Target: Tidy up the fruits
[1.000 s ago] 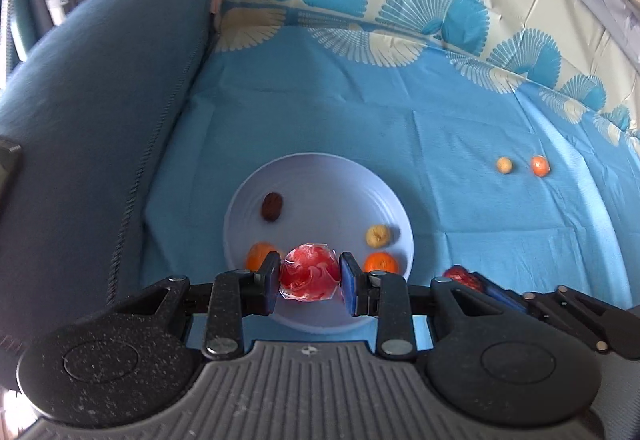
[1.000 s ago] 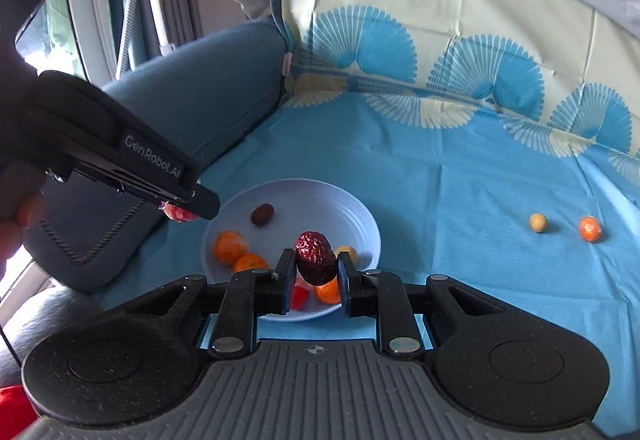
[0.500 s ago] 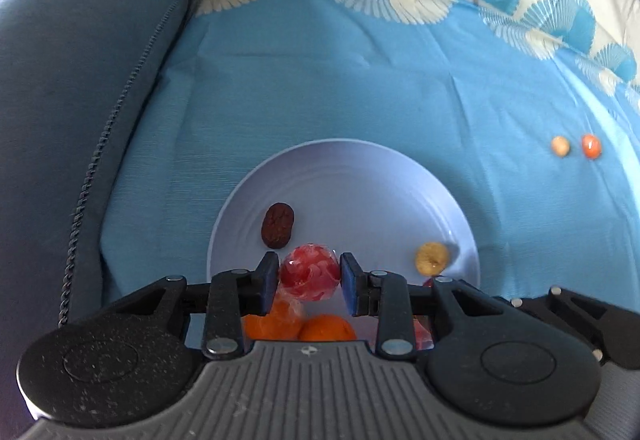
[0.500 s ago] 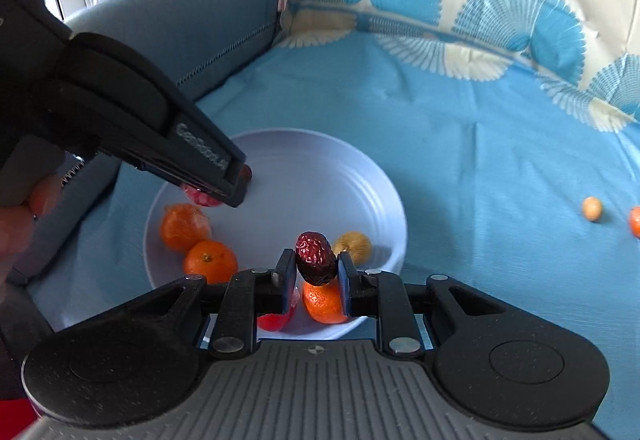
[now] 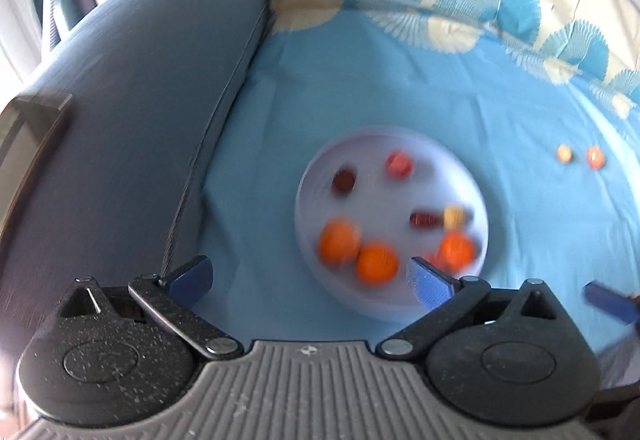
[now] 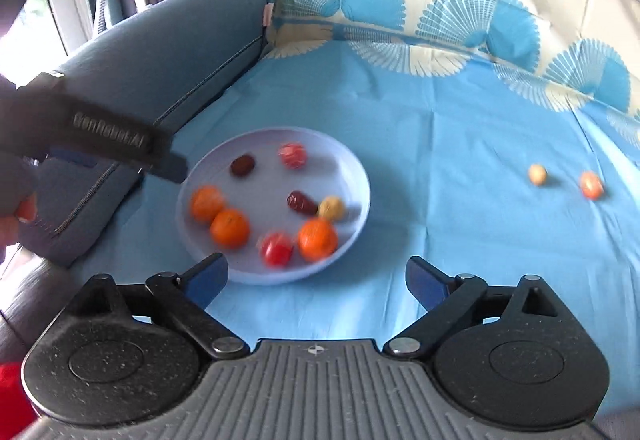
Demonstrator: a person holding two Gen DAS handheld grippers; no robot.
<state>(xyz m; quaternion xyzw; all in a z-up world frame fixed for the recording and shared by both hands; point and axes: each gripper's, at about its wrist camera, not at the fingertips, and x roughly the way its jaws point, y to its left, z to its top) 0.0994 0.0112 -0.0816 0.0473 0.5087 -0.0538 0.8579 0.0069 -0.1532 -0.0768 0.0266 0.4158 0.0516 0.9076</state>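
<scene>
L gripper (image 5: 310, 276): jaws just sprang wide, nothing btwn the blue pads; hangs over near-left edge of plate, apart from fruit.
R gripper (image 6: 316, 276): jaws also just opened wide, empty; sits at near rim of plate.
Plate (image 6: 352, 167): pale lilac, round, on blue cloth (image 6: 440, 143), next to sofa arm (image 6: 160, 39).
Pink-red fruit (image 6: 293, 155): lying loose at far side of plate.
Dark date, far (image 6: 242, 165): just left of the pink-red one.
Dark date, mid (image 6: 301, 203): touching a small yellow fruit (image 6: 331, 208).
Oranges: two side by side at left (image 6: 207, 203) (image 6: 229, 228), a third at near right (image 6: 317, 239).
Red fruit (image 6: 276, 248): near rim, btwn the oranges.
Off plate: small yellow fruit, loose (image 6: 537, 173) and small orange fruit, loose (image 6: 591, 184) on cloth, well to the right, near each other.
Pics: blurry, esp. left wrist view.
</scene>
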